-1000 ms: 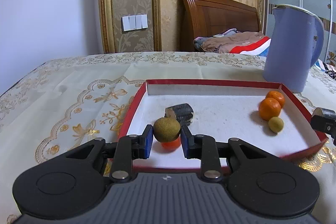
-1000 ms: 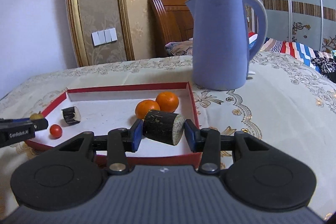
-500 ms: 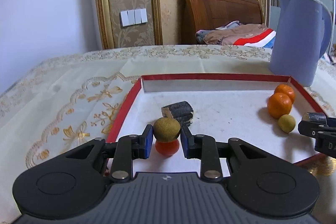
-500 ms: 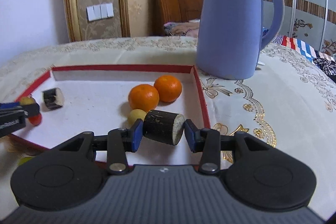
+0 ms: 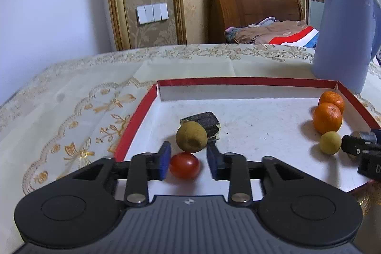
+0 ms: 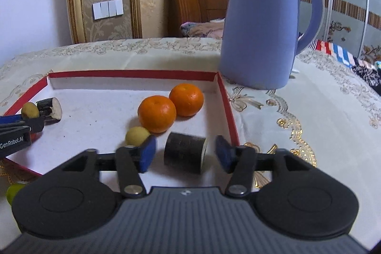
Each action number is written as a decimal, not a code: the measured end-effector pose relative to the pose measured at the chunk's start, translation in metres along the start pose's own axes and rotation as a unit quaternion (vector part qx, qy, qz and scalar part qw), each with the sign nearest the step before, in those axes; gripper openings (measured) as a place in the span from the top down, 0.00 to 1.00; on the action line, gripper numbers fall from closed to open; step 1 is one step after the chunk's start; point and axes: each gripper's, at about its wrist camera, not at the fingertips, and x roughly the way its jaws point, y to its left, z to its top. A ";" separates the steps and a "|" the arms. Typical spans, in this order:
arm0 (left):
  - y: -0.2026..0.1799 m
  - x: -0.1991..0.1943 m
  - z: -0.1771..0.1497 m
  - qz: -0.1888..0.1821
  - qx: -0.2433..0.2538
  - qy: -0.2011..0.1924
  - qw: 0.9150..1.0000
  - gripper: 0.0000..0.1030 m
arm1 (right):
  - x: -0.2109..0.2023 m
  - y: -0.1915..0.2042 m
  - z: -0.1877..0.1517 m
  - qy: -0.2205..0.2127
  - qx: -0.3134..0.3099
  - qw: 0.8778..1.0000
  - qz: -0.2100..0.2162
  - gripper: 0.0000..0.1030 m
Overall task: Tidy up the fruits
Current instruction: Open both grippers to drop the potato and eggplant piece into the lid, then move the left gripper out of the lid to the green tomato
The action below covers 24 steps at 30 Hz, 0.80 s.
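Observation:
A white tray with a red rim (image 5: 133, 120) lies on the tablecloth. My left gripper (image 5: 189, 158) is at its near left corner and its jaws are opening. A brown-green round fruit (image 5: 191, 136) sits free at the fingertips, with a cherry tomato (image 5: 184, 165) between the fingers below it. A dark cylinder piece (image 5: 202, 122) lies just behind. My right gripper (image 6: 185, 154) is at the tray's near right and its jaws are opening too. A second dark cylinder (image 6: 184, 151) rests between them with a gap on each side. Two oranges (image 6: 157, 113) and a small yellow fruit (image 6: 137, 135) lie close by.
A tall blue kettle (image 6: 262, 27) stands on the cloth behind the tray's far right corner. A small green fruit (image 6: 13, 192) lies outside the tray at the near left. A wooden headboard and bedding are beyond the table.
Both grippers moved forward over the tray and sank a little. The left jaws have let go of the brown-green fruit, and the right jaws have let go of the dark cylinder.

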 end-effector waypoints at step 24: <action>0.031 -0.066 -0.033 -0.061 -0.025 -0.051 0.996 0.36 | -0.064 -0.035 -0.024 -0.088 0.075 0.993 0.014 0.17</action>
